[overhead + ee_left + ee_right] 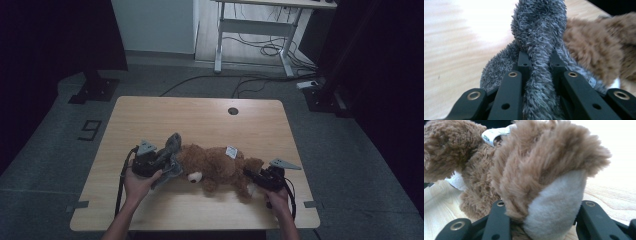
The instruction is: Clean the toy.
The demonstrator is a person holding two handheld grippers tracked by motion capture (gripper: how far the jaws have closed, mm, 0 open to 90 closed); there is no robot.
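The wooden surface lies under everything, pale and bare around the toys, with a small round hole in it far beyond both tongs. Stretched between the two tongs lies a brown teddy bear, on its side, its head toward the left tongs and its feet toward the right tongs. Its white muzzle points toward the person, and a small white tag stands up from its body on the far side. At the bear's head end sits a grey fuzzy cloth, touching the bear's head and rising a little past the left tongs. The left tongs, held in the person's left hand, are closed narrow on a fold of this grey cloth; in the left gripper view the fuzzy strip runs up between the two black jaws, which press it from both sides, with the brown fur just beyond and to one side. The right tongs, held in the person's right hand, grip one foot of the bear; in the right gripper view the foot's pale sole faces the camera and sits squeezed between the jaws, which stand fairly wide apart around it. The bear's white tag shows farther off in that view, above the brown fur.
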